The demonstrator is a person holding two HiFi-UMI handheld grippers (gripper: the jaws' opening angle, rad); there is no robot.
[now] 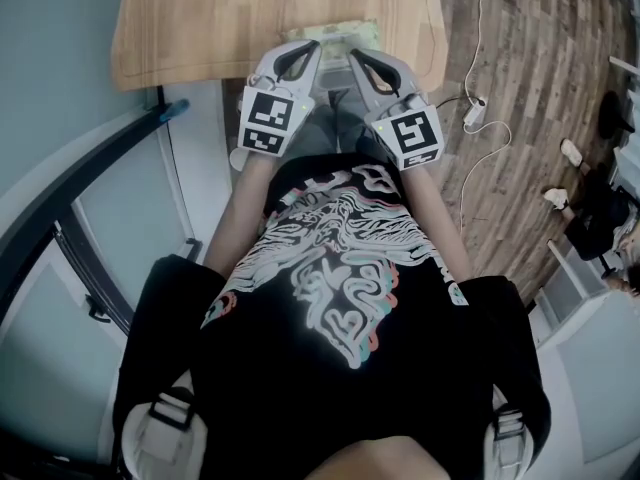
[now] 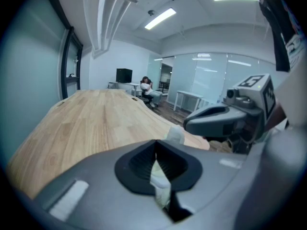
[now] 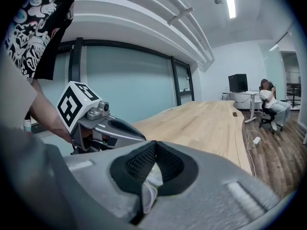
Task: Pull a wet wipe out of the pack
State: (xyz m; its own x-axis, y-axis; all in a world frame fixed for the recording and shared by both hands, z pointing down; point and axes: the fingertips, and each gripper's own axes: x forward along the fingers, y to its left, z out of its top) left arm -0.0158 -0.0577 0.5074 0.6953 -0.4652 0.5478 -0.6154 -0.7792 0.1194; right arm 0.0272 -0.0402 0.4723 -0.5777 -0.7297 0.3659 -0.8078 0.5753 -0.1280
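Pale wood of the table [image 1: 200, 18] carries a greenish pack of wet wipes [image 1: 350, 34] at its near edge, right where the person stands, with the left gripper [image 1: 312, 48] and the right gripper [image 1: 356, 60] meeting over it from either side. The left gripper's jaws are clamped together on a soft, pale wipe [image 2: 160, 183] that hangs crumpled between them at the table's edge. The right gripper's jaws are likewise squeezed tight on a thin, glossy white fold [image 3: 149, 189], and I cannot tell whether it is pack or wipe.
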